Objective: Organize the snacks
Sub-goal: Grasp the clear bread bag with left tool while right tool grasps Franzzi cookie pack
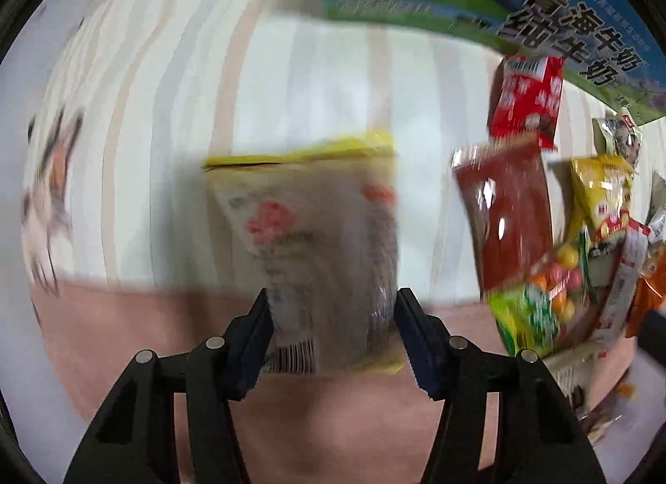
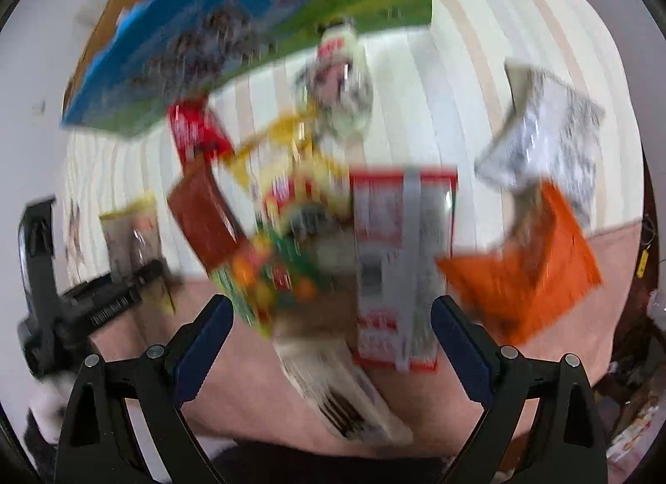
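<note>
My left gripper (image 1: 333, 301) is shut on a clear snack packet with yellow ends (image 1: 308, 234), holding it by its near end over the striped cloth (image 1: 291, 80). The same packet (image 2: 133, 234) and the left gripper (image 2: 112, 296) show at the left of the right wrist view. My right gripper (image 2: 331, 309) is open, its fingers apart over a heap of snack packets (image 2: 299, 234): a white-and-red packet (image 2: 399, 259), a dark red one (image 2: 204, 222), a green fruit-print one (image 2: 266, 288). Both views are blurred by motion.
A blue-and-green milk carton box (image 1: 541, 13) lies at the back, also in the right wrist view (image 2: 249, 26). An orange packet (image 2: 537, 271) and a silver packet (image 2: 545, 130) lie to the right of the heap. A pink surface (image 1: 291, 421) borders the cloth in front.
</note>
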{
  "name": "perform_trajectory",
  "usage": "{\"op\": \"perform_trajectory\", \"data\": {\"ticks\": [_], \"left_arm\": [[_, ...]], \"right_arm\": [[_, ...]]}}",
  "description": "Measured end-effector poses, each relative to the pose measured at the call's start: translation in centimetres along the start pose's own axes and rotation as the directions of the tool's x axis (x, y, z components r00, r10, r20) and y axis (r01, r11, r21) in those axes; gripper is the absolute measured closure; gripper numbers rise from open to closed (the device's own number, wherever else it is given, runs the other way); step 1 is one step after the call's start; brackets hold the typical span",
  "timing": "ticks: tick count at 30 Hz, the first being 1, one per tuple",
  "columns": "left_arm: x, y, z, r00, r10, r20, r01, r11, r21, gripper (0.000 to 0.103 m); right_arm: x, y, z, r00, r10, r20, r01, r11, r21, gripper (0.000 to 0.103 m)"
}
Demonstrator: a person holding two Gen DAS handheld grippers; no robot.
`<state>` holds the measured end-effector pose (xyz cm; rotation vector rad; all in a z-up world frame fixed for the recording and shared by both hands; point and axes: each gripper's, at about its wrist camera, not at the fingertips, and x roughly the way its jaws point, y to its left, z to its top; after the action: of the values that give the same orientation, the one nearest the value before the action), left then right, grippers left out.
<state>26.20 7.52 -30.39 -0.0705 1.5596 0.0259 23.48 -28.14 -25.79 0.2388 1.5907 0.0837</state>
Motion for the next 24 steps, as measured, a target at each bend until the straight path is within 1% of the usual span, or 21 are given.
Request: {"op": "perform_trajectory", "data": {"ticks": [3, 5, 7, 9, 11, 12, 13, 15, 16, 17, 18, 20, 21, 23, 24], "left_arm": [[0.5, 0.6, -2.7, 1.000, -0.024, -0.017, 0.024, 0.999, -0.036, 0.047], [1.1, 1.1, -4.1, 0.999, -0.036, -0.032, 0.034, 0.998, -0.055, 0.047], [1.8, 1.5, -4.8, 0.998, -0.044, -0.044, 0.041, 0.997, -0.064, 0.047], [2.3, 1.9, -5.4, 0.998, -0.050, -0.045, 0.047, 0.997, -0.068, 0.047], [2.3, 2.2, -5.4, 0.998, -0.054, -0.045, 0.051, 0.996, -0.072, 0.045], [2.5, 2.5, -5.6, 0.997, -0.063, -0.043, 0.060, 0.995, -0.080, 0.044], [3.0, 3.1, -5.6, 0.997, -0.069, -0.045, 0.065, 0.994, -0.086, 0.044], [3.8, 4.2, -5.6, 0.995, -0.089, -0.046, 0.083, 0.990, -0.110, 0.044], [4.2, 4.9, -5.4, 0.994, -0.096, -0.045, 0.090, 0.989, -0.120, 0.044], [4.4, 5.5, -5.4, 0.994, -0.104, -0.044, 0.097, 0.986, -0.134, 0.044], [4.4, 5.9, -5.4, 0.993, -0.110, -0.042, 0.103, 0.984, -0.143, 0.044], [4.5, 6.6, -5.4, 0.993, -0.115, -0.030, 0.109, 0.981, -0.158, 0.044], [4.4, 7.4, -4.7, 0.993, -0.114, -0.024, 0.109, 0.981, -0.160, 0.044], [4.1, 8.0, -5.1, 0.994, -0.105, -0.001, 0.104, 0.983, -0.150, 0.044], [4.0, 8.0, -5.4, 0.996, -0.090, 0.007, 0.090, 0.987, -0.131, 0.046]], "right_arm": [[1.6, 1.0, -2.8, 0.997, -0.057, -0.043, 0.054, 0.996, -0.070, 0.005], [3.1, 1.6, -4.1, 0.993, -0.095, -0.064, 0.088, 0.991, -0.103, 0.005], [5.2, 2.3, -5.0, 0.986, -0.132, -0.097, 0.118, 0.983, -0.139, 0.005], [6.8, 2.9, -5.5, 0.978, -0.179, -0.109, 0.158, 0.972, -0.176, 0.006], [8.4, 3.5, -6.1, 0.968, -0.225, -0.115, 0.198, 0.958, -0.207, 0.016], [8.7, 3.7, -6.3, 0.966, -0.237, -0.100, 0.213, 0.954, -0.211, 0.024], [8.9, 3.7, -6.3, 0.969, -0.231, -0.092, 0.209, 0.956, -0.205, 0.032], [8.7, 3.7, -6.5, 0.980, -0.181, -0.087, 0.166, 0.974, -0.155, 0.036], [8.3, 3.5, -6.4, 0.990, -0.109, -0.092, 0.098, 0.989, -0.112, 0.039], [7.8, 3.0, -6.0, 0.994, -0.024, -0.108, 0.018, 0.998, -0.057, 0.042], [7.7, 2.8, -5.9, 0.991, 0.044, -0.125, -0.046, 0.999, -0.011, 0.045], [8.0, 2.5, -5.9, 0.980, 0.132, -0.147, -0.125, 0.991, 0.052, 0.045], [8.1, 2.4, -5.9, 0.979, 0.141, -0.149, -0.132, 0.989, 0.067, 0.045], [8.3, 2.2, -6.1, 0.981, 0.133, -0.142, -0.123, 0.990, 0.072, 0.044], [8.3, 2.2, -6.2, 0.982, 0.132, -0.138, -0.123, 0.990, 0.073, 0.040]]}}
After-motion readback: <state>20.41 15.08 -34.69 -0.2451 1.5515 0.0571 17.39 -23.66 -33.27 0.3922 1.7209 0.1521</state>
